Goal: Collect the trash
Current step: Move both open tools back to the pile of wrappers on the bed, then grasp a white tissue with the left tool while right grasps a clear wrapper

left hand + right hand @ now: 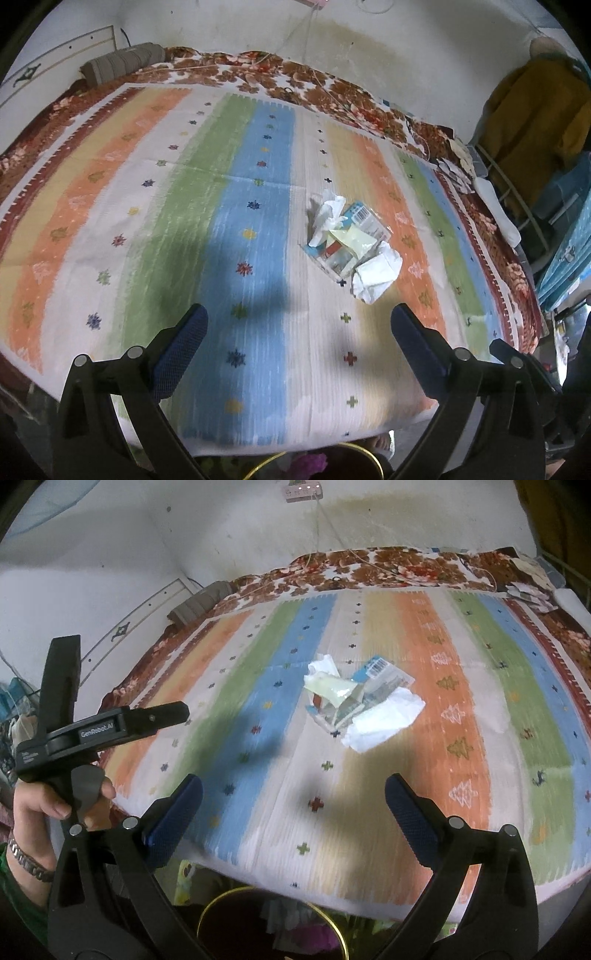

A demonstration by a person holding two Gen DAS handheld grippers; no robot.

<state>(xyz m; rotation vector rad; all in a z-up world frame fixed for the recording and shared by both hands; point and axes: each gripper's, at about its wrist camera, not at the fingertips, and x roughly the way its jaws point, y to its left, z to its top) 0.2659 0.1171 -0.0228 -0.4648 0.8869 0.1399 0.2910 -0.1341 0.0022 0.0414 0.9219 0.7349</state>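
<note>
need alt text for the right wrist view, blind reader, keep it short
A small pile of trash, crumpled white paper and torn wrappers, lies on a striped mat covering a bed. The open right gripper hangs empty over the bed's near edge; the left gripper is at left, and a gold-rimmed bin sits below.

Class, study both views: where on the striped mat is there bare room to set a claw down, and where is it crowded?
Bare: the striped mat left of the trash pile, out to the floral blanket, and the near strip between the pile and both open claws, left claw, right claw. Crowded: the pile itself, and the far right corner with scattered papers.
</note>
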